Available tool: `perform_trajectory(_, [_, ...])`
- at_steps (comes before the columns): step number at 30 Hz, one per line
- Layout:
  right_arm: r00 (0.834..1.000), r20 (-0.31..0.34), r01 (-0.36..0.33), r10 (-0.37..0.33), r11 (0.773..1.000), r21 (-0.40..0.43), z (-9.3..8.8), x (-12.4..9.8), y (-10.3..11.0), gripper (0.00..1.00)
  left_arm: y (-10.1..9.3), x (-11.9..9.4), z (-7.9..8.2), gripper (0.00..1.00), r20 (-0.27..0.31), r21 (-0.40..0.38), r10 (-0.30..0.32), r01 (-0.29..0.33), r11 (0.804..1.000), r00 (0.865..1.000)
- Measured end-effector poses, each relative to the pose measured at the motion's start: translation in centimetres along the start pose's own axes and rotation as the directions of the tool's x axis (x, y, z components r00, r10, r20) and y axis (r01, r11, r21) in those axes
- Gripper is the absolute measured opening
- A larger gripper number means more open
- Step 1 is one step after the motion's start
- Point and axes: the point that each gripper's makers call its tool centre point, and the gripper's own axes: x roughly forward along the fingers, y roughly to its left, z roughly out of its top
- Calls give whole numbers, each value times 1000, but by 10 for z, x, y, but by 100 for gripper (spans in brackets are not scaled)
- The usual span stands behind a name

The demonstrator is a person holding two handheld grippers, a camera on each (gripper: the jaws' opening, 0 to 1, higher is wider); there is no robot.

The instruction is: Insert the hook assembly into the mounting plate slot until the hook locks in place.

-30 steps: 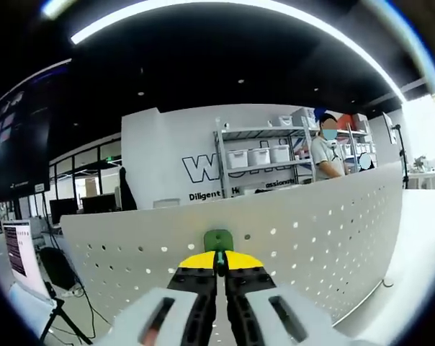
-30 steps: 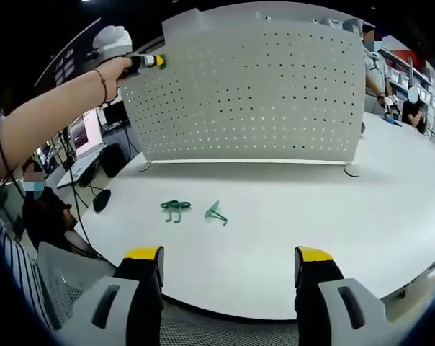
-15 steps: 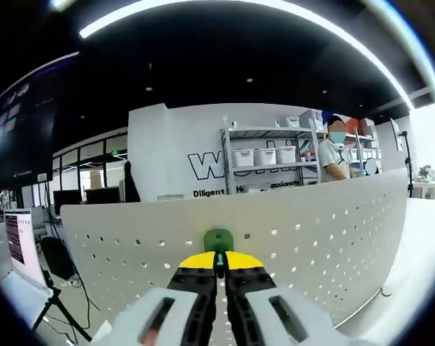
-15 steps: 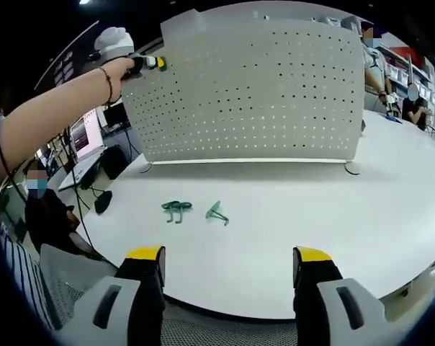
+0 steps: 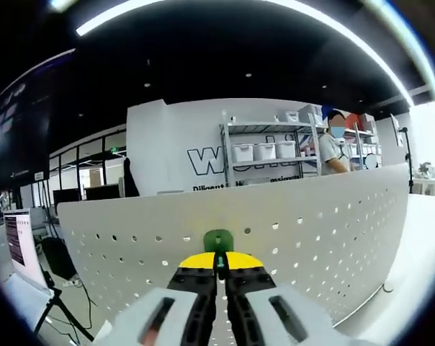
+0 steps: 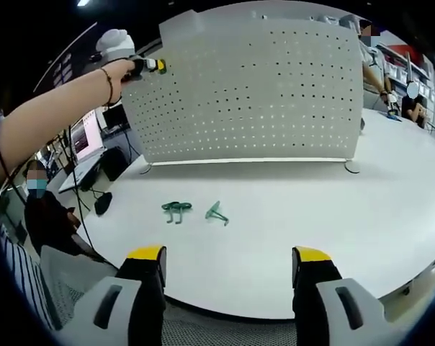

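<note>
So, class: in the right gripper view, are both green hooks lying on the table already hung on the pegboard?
No. The two green hooks lie on the white table, in front of the pegboard.

White lettered wall behind metal shelving, ceiling light strips overhead

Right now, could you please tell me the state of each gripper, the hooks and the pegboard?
Left gripper: shut on a green hook, held at the pegboard's upper part.
Green hook: pinched between the jaws, against the pegboard; whether it is locked in cannot be told.
Right gripper: open, holding nothing, above the table edge.
Pegboard: upright on the table.
Two spare hooks: lying loose on the table.
</note>
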Motion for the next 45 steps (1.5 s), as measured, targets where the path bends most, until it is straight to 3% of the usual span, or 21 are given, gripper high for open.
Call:
perform_trajectory(8, [1000,-2,2,-2,1000,-1,0,-1,-1,69,-5,-4,0,6,-26,-3,-85,84,996,996])
perform_trajectory(12, [1000,2,6,-6,1000,-1,1,-1,-1,69,-2,-12,2,23,-43,-23,-112,111,994,993])
perform_trajectory(18, [1000,8,4,-4,1000,-16,1,0,1,69,4,-28,11,34,-41,-42,-166,165,985,985])
perform_trajectory(26, [1000,20,4,-4,1000,-29,3,-1,3,69,9,-59,5,44,-85,-46,-245,241,969,966])
perform_trajectory(29, [1000,21,2,-1,999,-34,3,-1,4,69,8,-73,-4,48,-116,-56,-285,280,958,952])
perform_trajectory(32, [1000,20,-5,6,999,-45,3,-1,6,68,7,-85,-16,49,-140,-1,-302,304,953,943])
perform_trajectory(38, [1000,14,-22,23,998,-62,1,0,11,68,2,-110,-60,53,-229,-26,-348,351,936,909])
perform_trajectory(45, [1000,14,-24,25,998,-62,1,0,11,68,-3,-140,-100,56,-298,-37,-393,401,915,870])
